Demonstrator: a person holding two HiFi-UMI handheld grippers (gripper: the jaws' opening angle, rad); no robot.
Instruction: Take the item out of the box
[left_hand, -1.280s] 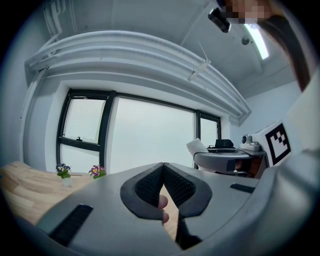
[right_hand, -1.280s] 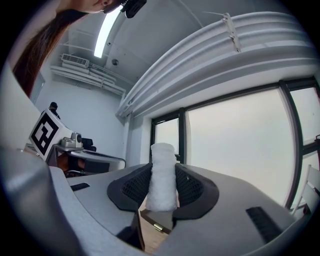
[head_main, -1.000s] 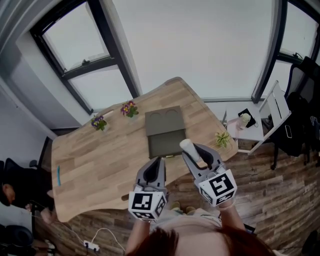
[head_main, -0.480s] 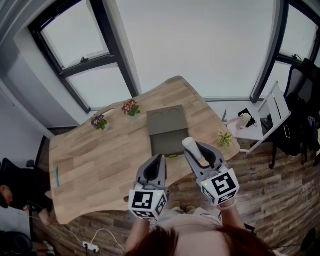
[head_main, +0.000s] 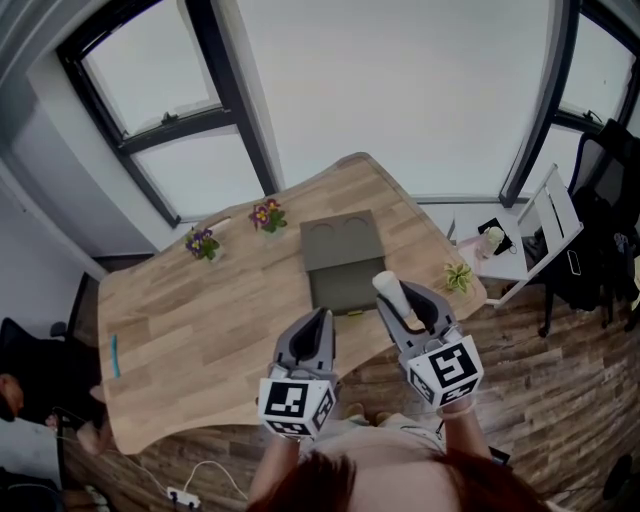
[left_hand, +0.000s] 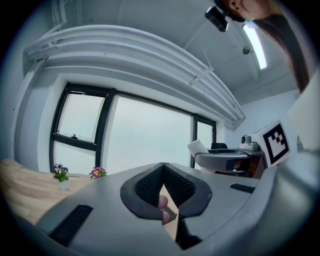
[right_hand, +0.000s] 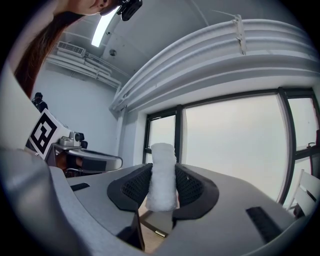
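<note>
A dark olive box (head_main: 345, 262) lies open on the wooden table (head_main: 200, 310), its lid folded back toward the window. My right gripper (head_main: 403, 304) is lifted above the table's near edge, shut on a white roll of cloth (head_main: 390, 295). In the right gripper view the white roll (right_hand: 162, 177) stands upright between the two pads, which press on both its sides. My left gripper (head_main: 318, 330) hovers beside it, jaws together with nothing between them; in the left gripper view its pads (left_hand: 148, 187) meet at the tips.
Two small pots of purple flowers (head_main: 266, 216) (head_main: 202, 243) stand at the table's far edge, a small green plant (head_main: 459, 277) at its right corner. A blue pen (head_main: 115, 354) lies at the left. A white side table (head_main: 510, 245) and dark chairs stand to the right.
Both grippers have shifted slightly to the right and nearer to me, the right one carrying the white roll. The grip has not changed.
</note>
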